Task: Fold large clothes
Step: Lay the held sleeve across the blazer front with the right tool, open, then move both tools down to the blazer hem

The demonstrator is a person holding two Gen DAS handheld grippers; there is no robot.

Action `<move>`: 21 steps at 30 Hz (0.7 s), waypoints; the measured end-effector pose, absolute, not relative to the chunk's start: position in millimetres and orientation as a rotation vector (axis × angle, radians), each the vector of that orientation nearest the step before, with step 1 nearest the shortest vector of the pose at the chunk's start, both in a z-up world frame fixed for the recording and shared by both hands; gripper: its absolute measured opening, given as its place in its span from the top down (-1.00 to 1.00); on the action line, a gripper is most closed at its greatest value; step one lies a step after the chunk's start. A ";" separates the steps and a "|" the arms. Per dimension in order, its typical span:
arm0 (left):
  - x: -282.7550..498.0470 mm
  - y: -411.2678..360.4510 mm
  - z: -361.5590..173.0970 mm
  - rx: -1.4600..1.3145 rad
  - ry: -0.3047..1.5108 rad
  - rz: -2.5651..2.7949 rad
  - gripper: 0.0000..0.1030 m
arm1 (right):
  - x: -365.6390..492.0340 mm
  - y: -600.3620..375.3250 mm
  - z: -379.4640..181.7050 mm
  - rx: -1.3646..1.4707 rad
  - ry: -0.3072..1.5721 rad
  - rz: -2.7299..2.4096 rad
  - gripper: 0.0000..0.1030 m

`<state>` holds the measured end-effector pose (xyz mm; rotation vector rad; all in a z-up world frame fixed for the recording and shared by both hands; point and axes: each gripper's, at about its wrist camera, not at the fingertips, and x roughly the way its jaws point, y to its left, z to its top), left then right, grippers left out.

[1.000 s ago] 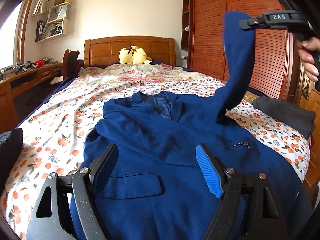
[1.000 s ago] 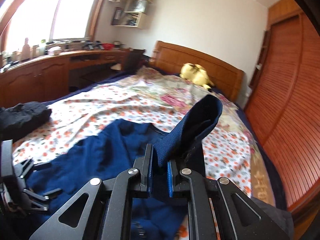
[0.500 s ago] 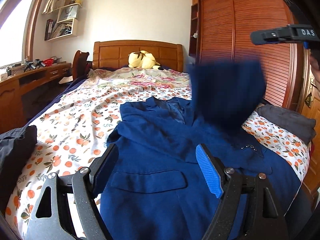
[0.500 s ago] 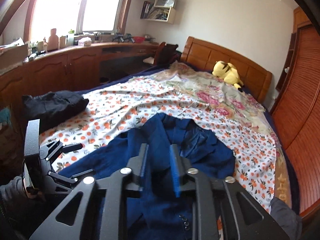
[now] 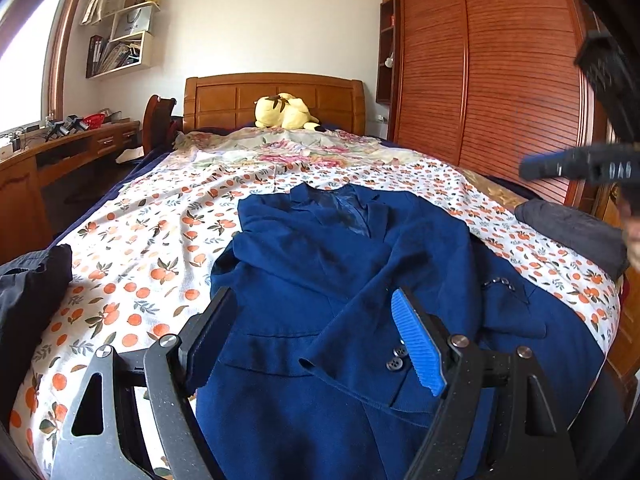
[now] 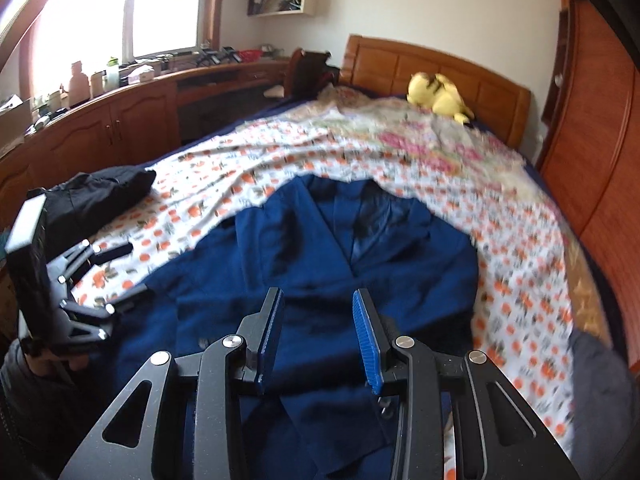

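A dark blue blazer (image 5: 360,280) lies front up on the bed, collar toward the headboard. Its right sleeve (image 5: 384,308) lies folded across the chest, cuff buttons near my left gripper's blue pad. My left gripper (image 5: 316,344) is open and empty, low over the blazer's lower front. My right gripper (image 6: 318,340) is open and empty above the blazer (image 6: 340,260). The right gripper also shows blurred at the right edge of the left wrist view (image 5: 580,166). The left gripper shows at the left of the right wrist view (image 6: 100,292).
The bed has an orange-print sheet (image 5: 152,248). A black garment pile (image 5: 28,280) lies at its left edge and a dark grey one (image 5: 572,232) at its right edge. A yellow plush (image 5: 284,112) sits by the headboard. Wardrobe doors stand right, a desk left.
My right gripper held the blazer's sleeve raised, let it go, and opened. The sleeve dropped across the blazer's front. The right gripper pulled back to the right. My left gripper stayed open.
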<state>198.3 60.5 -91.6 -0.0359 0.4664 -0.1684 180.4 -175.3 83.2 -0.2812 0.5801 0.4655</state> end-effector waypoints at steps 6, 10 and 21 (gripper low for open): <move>191.8 52.4 -99.4 -0.017 0.495 -0.174 -0.56 | 196.3 -177.5 46.4 -0.240 0.641 0.456 0.28; 183.9 45.2 -106.3 -0.004 0.526 -0.180 -0.56 | 198.3 -182.0 29.3 -0.239 0.656 0.440 0.28; 157.0 42.8 -115.1 -0.009 0.595 -0.161 -0.56 | 188.4 -199.8 -4.3 -0.238 0.698 0.416 0.28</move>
